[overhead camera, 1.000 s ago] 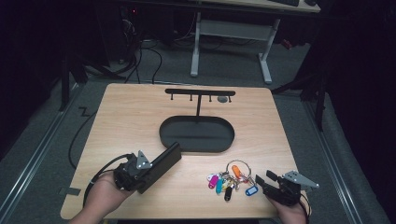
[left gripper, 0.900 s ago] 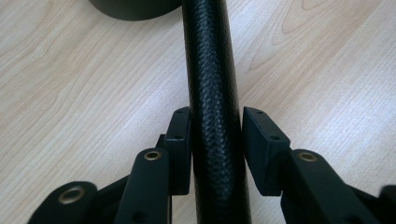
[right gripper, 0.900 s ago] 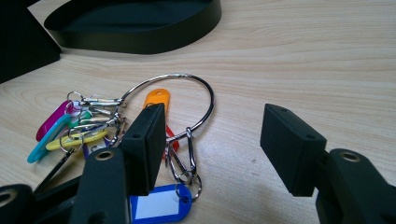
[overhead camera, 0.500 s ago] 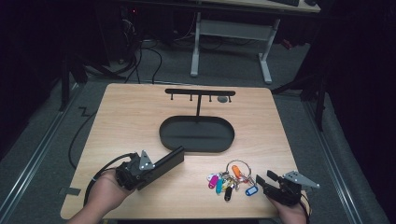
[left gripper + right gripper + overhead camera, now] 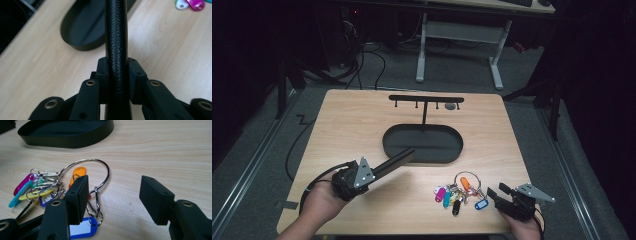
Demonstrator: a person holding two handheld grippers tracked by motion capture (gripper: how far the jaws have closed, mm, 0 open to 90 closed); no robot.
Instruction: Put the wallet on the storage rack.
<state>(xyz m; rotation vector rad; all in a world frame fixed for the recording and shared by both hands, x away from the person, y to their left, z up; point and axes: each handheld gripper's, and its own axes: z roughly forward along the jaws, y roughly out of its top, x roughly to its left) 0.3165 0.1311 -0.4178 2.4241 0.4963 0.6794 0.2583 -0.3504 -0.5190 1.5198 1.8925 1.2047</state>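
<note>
My left hand-held gripper [image 5: 404, 156], lower left, has just been closing and clamps a black bar [image 5: 116, 50], angled toward the tray [image 5: 422, 145]. My right hand-held gripper [image 5: 113, 200] rests gaping beside the key ring [image 5: 97, 173].

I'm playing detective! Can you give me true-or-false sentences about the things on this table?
1. The bunch of keys lies inside the black tray. False: it lies on the table, beside the tray.
2. The left gripper has a black rod between its jaws. True; the jaws have just been closing on it.
3. The right gripper is shut on the keys. False: its jaws stand open, with nothing between them.
4. One key tag is orange. True.
</note>
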